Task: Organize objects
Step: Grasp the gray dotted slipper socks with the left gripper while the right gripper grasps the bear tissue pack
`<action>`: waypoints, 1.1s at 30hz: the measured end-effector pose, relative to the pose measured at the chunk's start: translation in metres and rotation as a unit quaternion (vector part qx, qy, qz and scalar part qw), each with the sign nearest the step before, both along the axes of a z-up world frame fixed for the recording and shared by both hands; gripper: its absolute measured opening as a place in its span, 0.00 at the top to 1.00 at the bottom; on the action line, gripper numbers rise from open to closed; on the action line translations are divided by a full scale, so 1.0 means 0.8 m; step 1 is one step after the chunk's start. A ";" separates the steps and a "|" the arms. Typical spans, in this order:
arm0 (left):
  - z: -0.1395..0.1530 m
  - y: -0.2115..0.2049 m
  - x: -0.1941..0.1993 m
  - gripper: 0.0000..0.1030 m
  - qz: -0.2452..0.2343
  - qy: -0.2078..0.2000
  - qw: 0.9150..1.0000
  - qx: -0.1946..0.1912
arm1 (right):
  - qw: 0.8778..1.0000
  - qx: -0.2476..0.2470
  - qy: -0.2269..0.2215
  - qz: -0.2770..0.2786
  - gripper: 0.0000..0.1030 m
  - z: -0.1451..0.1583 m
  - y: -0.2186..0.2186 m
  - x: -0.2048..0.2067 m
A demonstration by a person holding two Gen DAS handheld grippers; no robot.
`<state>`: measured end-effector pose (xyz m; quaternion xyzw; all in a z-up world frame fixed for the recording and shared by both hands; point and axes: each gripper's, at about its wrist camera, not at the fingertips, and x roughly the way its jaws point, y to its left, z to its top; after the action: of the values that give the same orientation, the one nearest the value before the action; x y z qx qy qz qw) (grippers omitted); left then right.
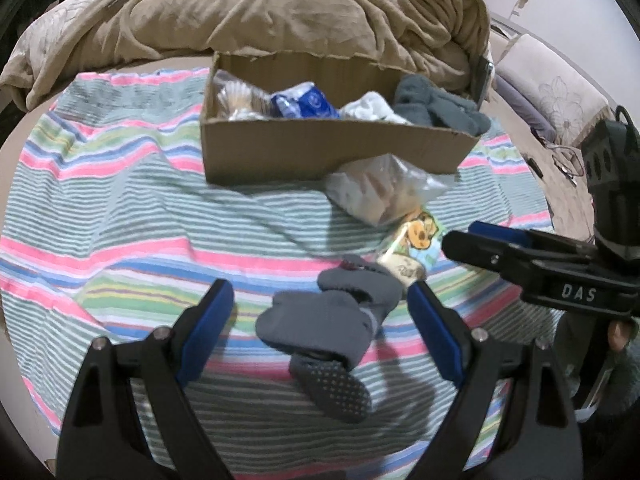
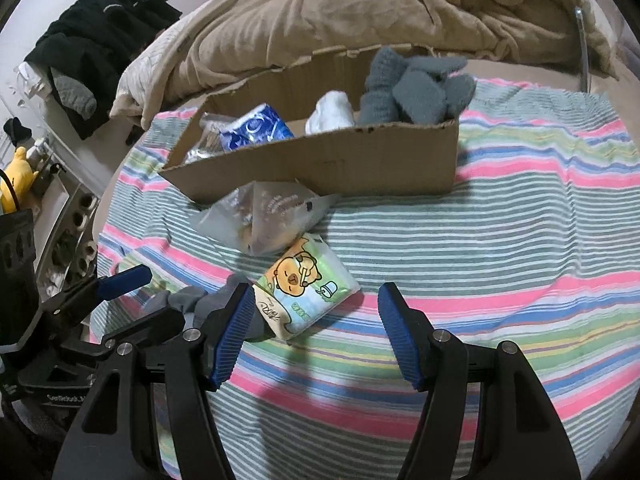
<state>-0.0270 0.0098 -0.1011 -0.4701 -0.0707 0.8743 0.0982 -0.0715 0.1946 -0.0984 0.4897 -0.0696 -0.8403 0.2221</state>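
On the bed, left wrist view: left gripper spread wide, blue pads either side of a grey sock bundle lying on the striped towel; pads not touching it, nothing held. Dotted sole of one sock points toward the camera. Just beyond the bundle, a cartoon-print tissue pack, and past that a clear plastic bag leaning against the front wall of the cardboard box. Box holds a blue packet, something white, dark grey knitwear at its right end. Right gripper enters from the right, near the tissue pack.

Right wrist view: right gripper wide open, empty, tissue pack lying between its pads, nearer the left one. Grey sock bundle partly hidden behind that left finger. Left gripper at lower left, jaws apart. Clear plastic bag between pack and cardboard box. Tan blanket heaped behind the box
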 end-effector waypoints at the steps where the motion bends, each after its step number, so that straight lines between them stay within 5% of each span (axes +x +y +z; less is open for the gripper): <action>1: -0.002 -0.001 -0.001 0.13 0.001 -0.002 1.000 0.000 | 1.000 0.001 -0.003 0.001 0.35 -0.003 -0.001 -0.002; 9: -0.019 -0.001 -0.008 0.14 -0.009 -0.011 1.000 0.003 | 1.000 0.000 -0.026 0.003 0.35 -0.024 -0.006 -0.017; 20: -0.026 0.017 -0.007 0.48 -0.037 -0.018 0.999 0.005 | 0.998 -0.010 -0.055 0.010 0.35 -0.040 -0.022 -0.029; 26: -0.023 0.028 -0.003 0.69 -0.051 -0.014 0.999 0.008 | 0.998 -0.030 -0.056 -0.008 0.57 -0.037 -0.011 -0.028; 33: -0.014 0.031 0.002 0.75 -0.057 -0.005 0.998 0.015 | 0.999 -0.035 -0.033 -0.009 0.69 -0.020 0.000 -0.017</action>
<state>-0.0251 0.0350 -0.1120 -0.4758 -0.0575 0.8640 0.1545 -0.0851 0.1947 -0.1146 0.5081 -0.1106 -0.8227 0.2296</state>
